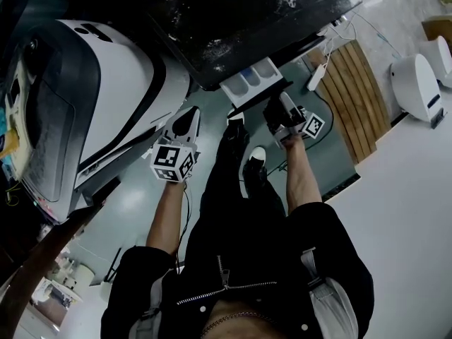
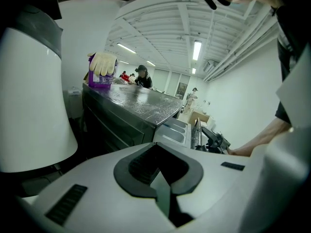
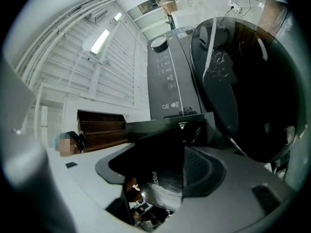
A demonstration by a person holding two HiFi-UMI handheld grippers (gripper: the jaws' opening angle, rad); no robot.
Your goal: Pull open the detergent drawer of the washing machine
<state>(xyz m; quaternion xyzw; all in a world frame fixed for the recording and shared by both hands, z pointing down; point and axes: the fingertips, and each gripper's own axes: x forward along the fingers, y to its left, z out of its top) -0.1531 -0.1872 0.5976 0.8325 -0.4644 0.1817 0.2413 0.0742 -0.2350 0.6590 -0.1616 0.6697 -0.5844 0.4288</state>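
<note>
Here we look down on the washing machine [image 1: 240, 20], and the detergent drawer [image 1: 248, 83] stands partly out of the machine's front, at the upper corner of that face beside the control panel [image 3: 167, 81]. Its pale compartments lie open to the head view. Our right gripper [image 1: 281, 106] has its jaws set fairly wide and clamped on the drawer's dark front panel. In the right gripper view this panel fills the gap between the ribbed pads [image 3: 204, 169] and carries a brand name in white letters. In that same view the machine's round dark door [image 3: 252, 81] rises just beside the drawer. Our left gripper [image 1: 189, 120] hangs apart from the drawer, over the floor [image 1: 332, 154] between the machine and a large white and grey casing [image 1: 92, 97]. Its jaws are drawn together at the tips with nothing between them. At the far corner of the machine's top sits a purple container [image 2: 99, 79] with a pale glove [image 2: 103, 63] over it. On the floor near the machine's front edge we make out a slatted wooden board [image 1: 357, 97] and a white power strip [image 1: 316, 76] with cables. Farther off is a rounded white device [image 1: 415, 83].
</note>
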